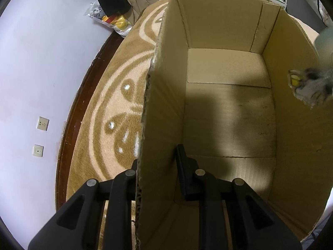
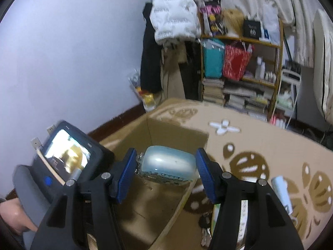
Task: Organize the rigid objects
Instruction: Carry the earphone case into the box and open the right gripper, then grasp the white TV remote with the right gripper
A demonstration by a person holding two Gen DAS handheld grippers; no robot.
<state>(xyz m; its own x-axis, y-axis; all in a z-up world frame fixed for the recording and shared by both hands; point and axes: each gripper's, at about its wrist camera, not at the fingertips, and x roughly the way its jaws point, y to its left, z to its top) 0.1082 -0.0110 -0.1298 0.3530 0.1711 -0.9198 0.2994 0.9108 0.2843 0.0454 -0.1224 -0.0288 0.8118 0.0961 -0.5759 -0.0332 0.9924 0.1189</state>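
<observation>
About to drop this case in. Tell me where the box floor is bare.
The whole floor of the cardboard box is bare, wall to wall. The only crowding is at its left wall, clamped by the left hand-held gripper. The right hand-held gripper holds the pale blue case above the box.

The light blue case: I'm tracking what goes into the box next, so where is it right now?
In the right wrist view, the light blue case sits mid-frame, clamped between the right gripper's blue pads, over the open cardboard box on the patterned rug.

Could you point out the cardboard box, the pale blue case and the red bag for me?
cardboard box [image 1: 226, 112]: left wrist view, bare inside floor.
pale blue case [image 2: 168, 162]: right wrist view, glossy top, between the blue pads.
red bag [image 2: 236, 61]: right wrist view, front face, on the shelf.
</observation>
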